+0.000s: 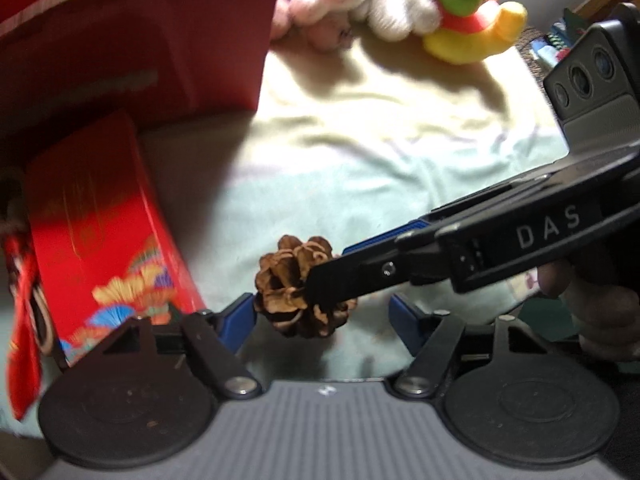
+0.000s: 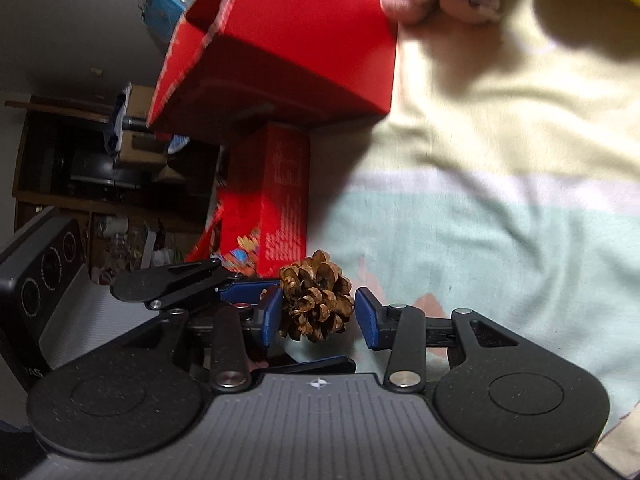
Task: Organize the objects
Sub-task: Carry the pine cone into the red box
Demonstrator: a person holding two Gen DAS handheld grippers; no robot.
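A brown pine cone (image 1: 294,286) is held just above the pale bed sheet (image 1: 360,152). My right gripper (image 2: 316,312) is closed around the pine cone (image 2: 316,296), its blue pads on either side of it. In the left wrist view the right gripper's fingers (image 1: 360,268) reach in from the right onto the cone. My left gripper (image 1: 322,316) is open, its blue pads wide apart, with the cone between them and touching only the left pad.
A large red box (image 1: 132,40) stands at the left, with a red printed gift bag (image 1: 108,240) in front of it. Plush toys (image 1: 400,0) lie at the back of the bed. A dark shelf (image 2: 100,168) stands beyond the bed's edge.
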